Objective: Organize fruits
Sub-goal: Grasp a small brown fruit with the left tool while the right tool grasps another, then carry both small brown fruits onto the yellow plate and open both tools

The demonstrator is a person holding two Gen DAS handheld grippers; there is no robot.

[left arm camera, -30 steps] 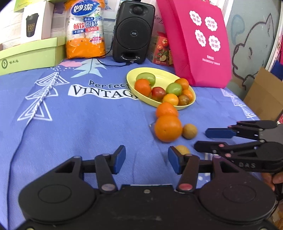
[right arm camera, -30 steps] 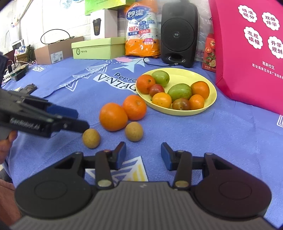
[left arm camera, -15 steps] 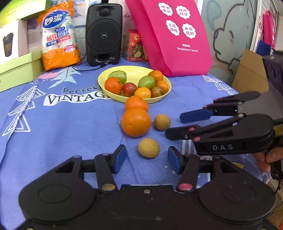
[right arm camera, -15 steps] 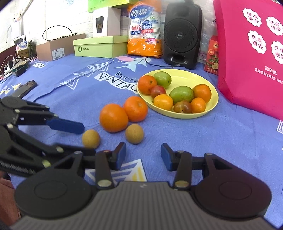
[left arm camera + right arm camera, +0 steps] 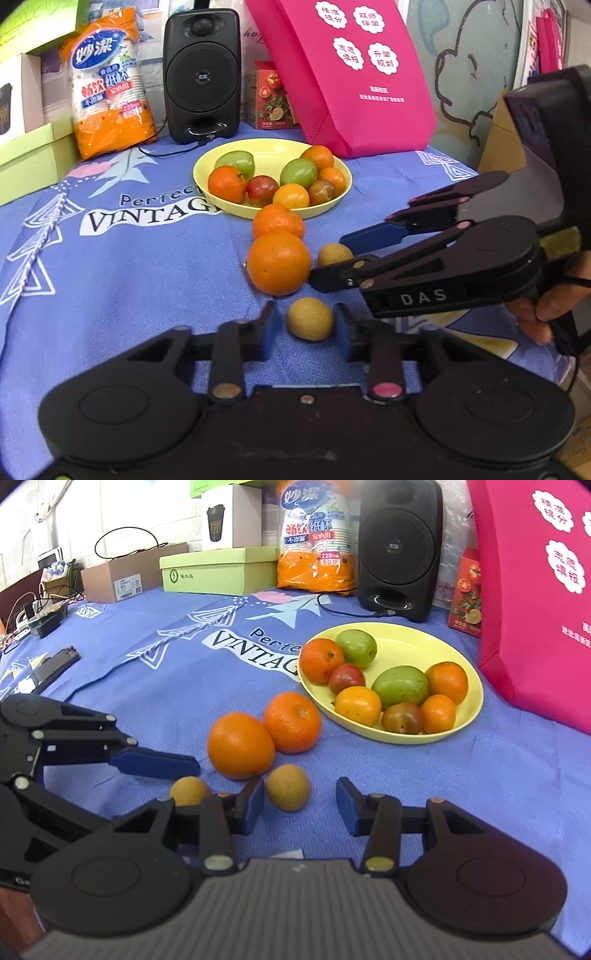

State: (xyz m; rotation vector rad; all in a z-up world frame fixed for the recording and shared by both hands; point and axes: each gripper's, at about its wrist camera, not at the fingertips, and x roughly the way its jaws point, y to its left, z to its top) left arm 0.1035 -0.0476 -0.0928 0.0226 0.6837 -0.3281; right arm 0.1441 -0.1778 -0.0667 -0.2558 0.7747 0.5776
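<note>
- The left gripper [image 5: 303, 326] has its pads apart, one on each side of a small tan round fruit [image 5: 309, 318], not yet touching; centre it, then squeeze gently, since it looks likely to roll.
- The right gripper [image 5: 300, 804] is also spread, with a second tan fruit [image 5: 287, 787] close to its left pad; shift toward 9 o'clock first.
- Two oranges [image 5: 240, 744] sit at 12 o'clock of both; avoid nudging them.
- The yellow plate [image 5: 466, 719] of mixed fruit lies at 1 o'clock, the probable destination.

oranges on cloth [image 5: 240, 744]: 2 | small tan fruits [image 5: 287, 787]: 2 | fruits in plate [image 5: 400, 685]: 8 | plate [image 5: 474, 686]: 1 | speaker [image 5: 397, 546]: 1
</note>
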